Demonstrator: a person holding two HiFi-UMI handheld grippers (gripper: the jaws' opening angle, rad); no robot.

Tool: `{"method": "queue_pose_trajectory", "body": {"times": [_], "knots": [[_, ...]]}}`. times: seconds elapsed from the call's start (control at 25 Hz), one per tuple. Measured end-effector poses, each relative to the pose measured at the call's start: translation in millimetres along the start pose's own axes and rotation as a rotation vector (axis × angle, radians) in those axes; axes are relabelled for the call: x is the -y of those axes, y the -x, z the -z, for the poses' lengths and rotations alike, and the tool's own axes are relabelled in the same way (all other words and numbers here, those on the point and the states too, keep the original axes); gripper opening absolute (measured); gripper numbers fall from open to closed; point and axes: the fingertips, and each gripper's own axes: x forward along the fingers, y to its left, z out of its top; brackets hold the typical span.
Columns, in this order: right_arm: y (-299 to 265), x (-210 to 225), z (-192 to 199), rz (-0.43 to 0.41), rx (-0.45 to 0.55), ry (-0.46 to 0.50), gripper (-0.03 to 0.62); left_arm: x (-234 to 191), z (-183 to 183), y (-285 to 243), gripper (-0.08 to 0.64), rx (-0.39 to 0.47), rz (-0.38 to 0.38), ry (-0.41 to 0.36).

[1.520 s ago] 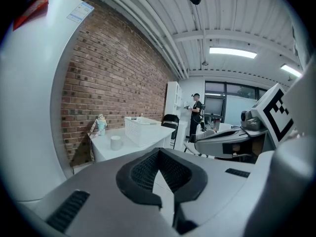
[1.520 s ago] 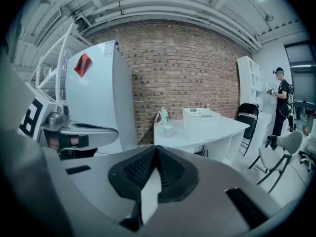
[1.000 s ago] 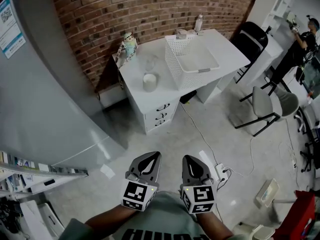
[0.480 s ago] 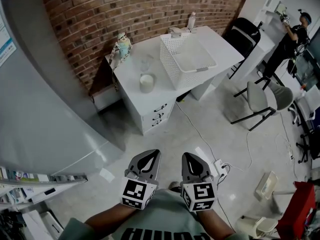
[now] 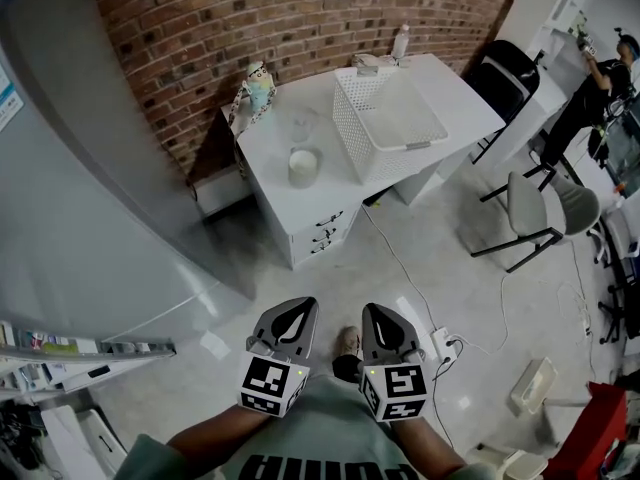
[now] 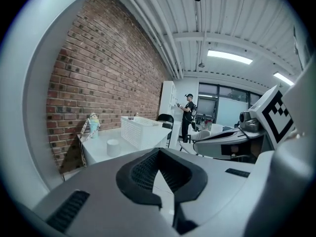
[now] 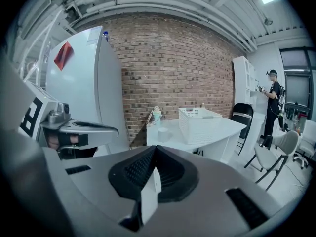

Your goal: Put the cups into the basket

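Fingers closed, empty: left gripper, right gripper.

no readable text, fridge label too blurred, shirt lettering cut off by frame edge

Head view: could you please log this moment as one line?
left tongs shut; right tongs shut; white cup on desk; basket empty

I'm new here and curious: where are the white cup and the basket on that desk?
white cup (image 5: 302, 165): head view, on its open top.
basket (image 5: 352, 133): head view, on the mesh wall facing the cup.
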Motion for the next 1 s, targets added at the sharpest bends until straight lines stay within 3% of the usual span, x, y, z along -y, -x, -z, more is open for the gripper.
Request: {"method": "queue_pose_trajectory", "body": {"times": [1.0], "knots": [[-82.2,127.1,-31.1,-0.187,-0.005,0.053,0.011,13.4,-38.7,-139.6,0.006,-0.019,-0.178,0.031]]}}
